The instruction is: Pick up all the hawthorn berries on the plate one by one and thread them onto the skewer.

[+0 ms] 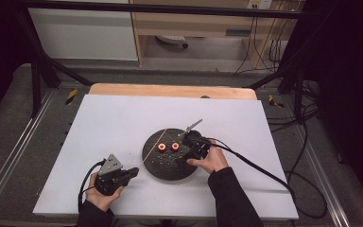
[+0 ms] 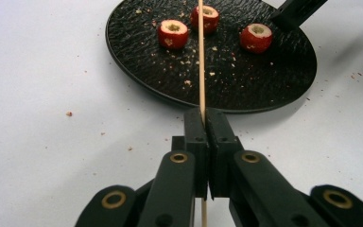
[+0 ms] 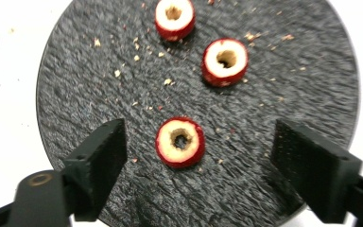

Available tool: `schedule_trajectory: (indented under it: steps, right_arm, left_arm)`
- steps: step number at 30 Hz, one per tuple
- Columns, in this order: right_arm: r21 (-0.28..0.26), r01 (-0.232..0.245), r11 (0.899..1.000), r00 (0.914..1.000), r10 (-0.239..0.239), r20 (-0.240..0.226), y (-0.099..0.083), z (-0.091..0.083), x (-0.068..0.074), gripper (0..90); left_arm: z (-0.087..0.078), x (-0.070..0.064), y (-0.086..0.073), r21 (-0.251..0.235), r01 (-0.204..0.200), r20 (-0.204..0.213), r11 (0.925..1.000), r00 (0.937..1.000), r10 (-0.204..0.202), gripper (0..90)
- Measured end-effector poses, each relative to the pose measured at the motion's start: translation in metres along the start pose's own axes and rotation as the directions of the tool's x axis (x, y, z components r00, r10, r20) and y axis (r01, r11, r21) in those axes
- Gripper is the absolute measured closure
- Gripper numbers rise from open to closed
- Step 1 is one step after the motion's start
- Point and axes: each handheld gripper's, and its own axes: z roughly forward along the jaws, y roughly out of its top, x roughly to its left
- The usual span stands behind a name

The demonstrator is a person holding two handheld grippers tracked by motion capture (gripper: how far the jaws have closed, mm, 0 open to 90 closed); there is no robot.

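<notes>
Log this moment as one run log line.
left gripper: shut on skewer | right gripper: open over nearest fruit ring | three fruit rings on black plate | table

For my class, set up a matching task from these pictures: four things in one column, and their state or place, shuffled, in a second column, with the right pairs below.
Things
1. left gripper
2. right gripper
3. skewer
4. plate

States
A. open, jaws either side of a cored red fruit piece
B. black, round, strewn with crumbs
C. shut
D. thin, pale wood, held at one end, reaching over the plate

Pairs: 1-C, 2-A, 3-D, 4-B
</notes>
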Motion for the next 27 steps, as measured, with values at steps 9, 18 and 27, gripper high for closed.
schedule_trajectory:
  steps: [9,18,27]
  right_arm:
    - [0.037,-0.081,0.996,0.9965,0.082,-0.017,0.001,0.012,0.0,41.1]
    - [0.063,-0.118,0.991,0.9914,0.121,-0.049,0.002,0.016,-0.002,53.9]
    - [0.085,-0.126,0.988,0.9894,0.131,-0.062,0.002,0.018,-0.003,60.2]
  left_arm:
    - [0.001,0.0,0.0,0.003,-0.001,0.003,1.0,1.0,0.001,88.5]
    - [0.001,0.0,0.0,0.008,-0.005,0.003,1.0,1.0,0.005,88.5]
    - [0.002,-0.001,0.0,0.011,-0.01,0.001,0.9999,0.9999,0.01,88.5]
